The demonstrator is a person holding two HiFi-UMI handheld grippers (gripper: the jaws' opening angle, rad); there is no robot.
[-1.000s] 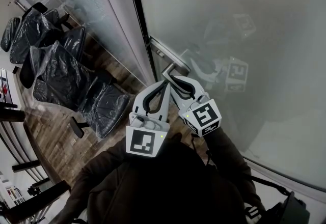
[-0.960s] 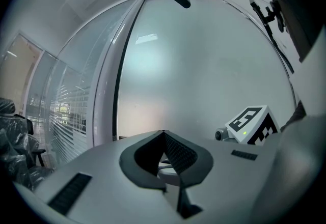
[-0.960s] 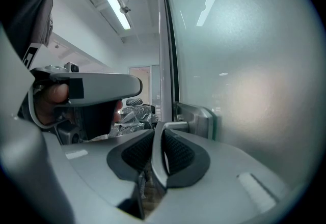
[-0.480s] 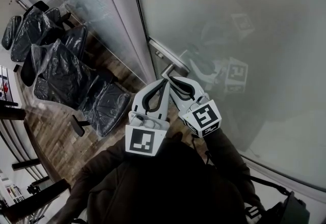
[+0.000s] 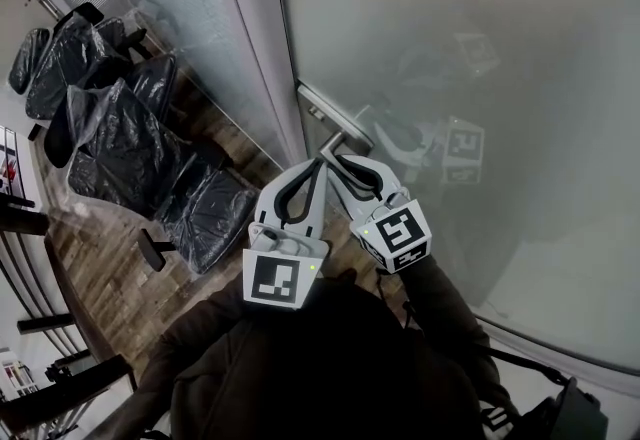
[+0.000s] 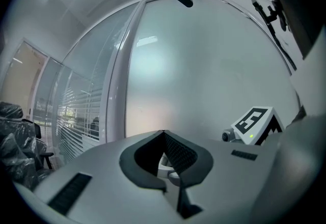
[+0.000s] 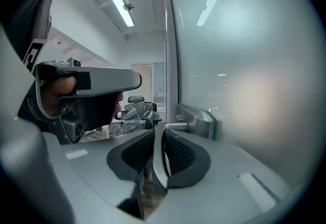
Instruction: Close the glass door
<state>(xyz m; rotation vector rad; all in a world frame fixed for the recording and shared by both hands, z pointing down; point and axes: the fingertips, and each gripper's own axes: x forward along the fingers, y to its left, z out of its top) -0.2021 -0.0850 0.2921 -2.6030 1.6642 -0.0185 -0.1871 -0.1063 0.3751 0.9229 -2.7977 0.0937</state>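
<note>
- At the free edge of the glass door, the right gripper has its jaws narrowed onto the door handle; the right gripper view shows the metal lever running between the ribbed pads.
- Just beside it, the left gripper has its tips touching each other, and nothing is clamped at the tips. Something pale shows in the hollow behind them, but I cannot tell what it is.
- The handle springs from a lock plate set close to the door's dark vertical edge.
- Left of that edge stands a pale post, then a clear glass partition. Whether the door edge touches the post cannot be told.
- Plastic-wrapped chairs crowd the wood floor on the far side of the partition, well apart from the grippers.
- Frosted glass fills the whole right side of the head view.
</note>
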